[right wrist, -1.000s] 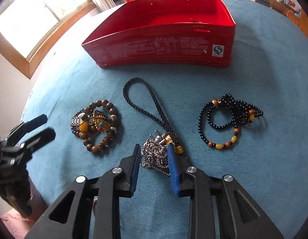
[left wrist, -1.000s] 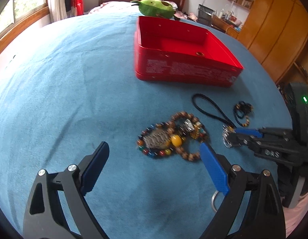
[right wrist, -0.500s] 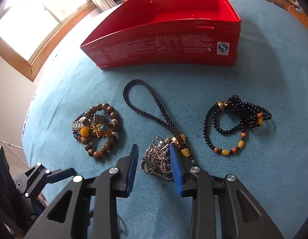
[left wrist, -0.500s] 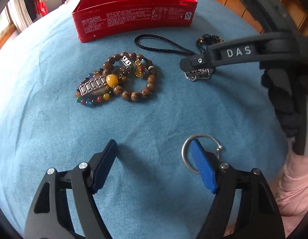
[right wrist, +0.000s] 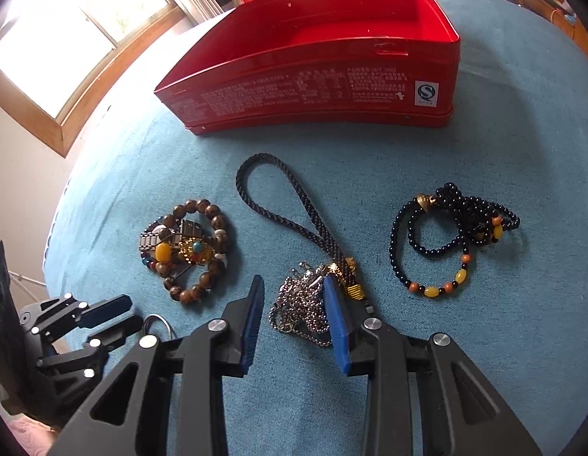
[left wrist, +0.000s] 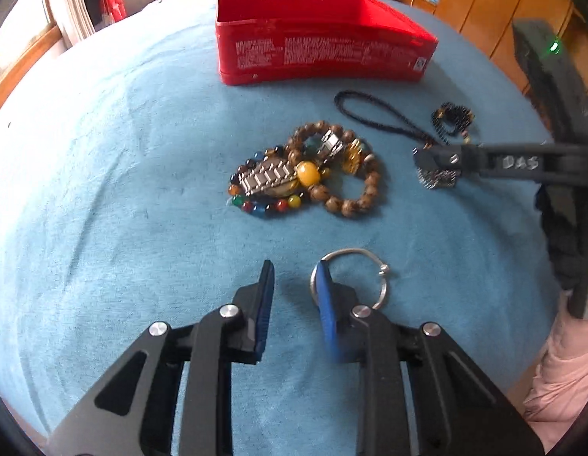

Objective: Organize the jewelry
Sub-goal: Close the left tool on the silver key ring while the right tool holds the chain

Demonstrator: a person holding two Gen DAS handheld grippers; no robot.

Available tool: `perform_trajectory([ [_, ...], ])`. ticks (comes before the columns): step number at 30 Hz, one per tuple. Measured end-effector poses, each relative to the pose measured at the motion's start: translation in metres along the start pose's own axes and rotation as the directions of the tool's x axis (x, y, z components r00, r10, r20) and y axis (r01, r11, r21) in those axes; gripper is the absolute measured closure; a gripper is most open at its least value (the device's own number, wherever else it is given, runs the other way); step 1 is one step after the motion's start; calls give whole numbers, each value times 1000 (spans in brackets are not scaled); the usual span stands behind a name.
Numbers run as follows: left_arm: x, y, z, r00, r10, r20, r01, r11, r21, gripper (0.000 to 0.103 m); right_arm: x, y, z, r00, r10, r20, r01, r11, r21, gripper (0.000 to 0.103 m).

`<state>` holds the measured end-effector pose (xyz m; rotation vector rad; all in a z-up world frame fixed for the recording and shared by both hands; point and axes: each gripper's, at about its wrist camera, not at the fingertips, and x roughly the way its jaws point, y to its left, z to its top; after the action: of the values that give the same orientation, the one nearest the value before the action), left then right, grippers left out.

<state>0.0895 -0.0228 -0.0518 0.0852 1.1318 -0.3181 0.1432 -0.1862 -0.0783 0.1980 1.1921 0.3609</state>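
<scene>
Left wrist view: my left tongs [left wrist: 294,288] sit part-open, right finger through the silver ring [left wrist: 366,266]. Right tongs [right wrist: 294,296] part-open astride the chain pile [right wrist: 301,304]; red tin [right wrist: 332,87] waits at 12 o'clock.

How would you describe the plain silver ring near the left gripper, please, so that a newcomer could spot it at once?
Start at the open red rectangular tin on the blue cloth and come toward the camera, past the heap of brown wooden and coloured bead bracelets. The thin plain silver metal ring lies flat at the left gripper, one blue finger inside its loop. Unlike its neighbours, it has no beads.
</scene>
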Motion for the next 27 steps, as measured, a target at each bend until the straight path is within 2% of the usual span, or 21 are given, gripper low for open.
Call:
perform_trajectory([
  [3, -12, -8, 2, 999, -52, 18, 51, 998, 21, 78, 0, -1, 1, 1000, 3, -1, -3, 1000, 3, 70],
  [5, -11, -21, 4, 997, -83, -2, 83, 996, 39, 78, 0, -1, 2, 1000, 2, -2, -2, 1000, 4, 70],
  [12, 25, -42, 7, 993, -76, -89, 80, 996, 48, 78, 0, -1, 0, 1000, 7, 2, -7, 1000, 2, 70],
  [13, 26, -44, 8, 995, -66, -76, 70, 996, 58, 79, 1, -1, 0, 1000, 9, 2, -9, 1000, 3, 70],
  [16, 31, -44, 13, 996, -63, -70, 67, 997, 45, 95, 1, -2, 0, 1000, 13, 2, -13, 1000, 4, 70],
  [17, 30, -42, 12, 996, -67, -67, 70, 997, 37, 97, 0, -2, 0, 1000, 14, 2, -14, 1000, 4, 70],
  [20, 28, -30, 12, 993, -96, -61, 97, 995, 1, 99, 0, -3, 0, 1000, 14, 1, -14, 1000, 6, 71],
  [23, 17, -16, 11, 997, -71, -23, 70, 997, -23, 99, -1, -1, -1, 1000, 0, -1, 0, 1000, 0, 70],
  [27, 7, -9, 14, 998, -68, 3, 68, 997, -34, 99, -3, 3, 0, 1000, -8, -8, 8, 1000, -5, 63],
])
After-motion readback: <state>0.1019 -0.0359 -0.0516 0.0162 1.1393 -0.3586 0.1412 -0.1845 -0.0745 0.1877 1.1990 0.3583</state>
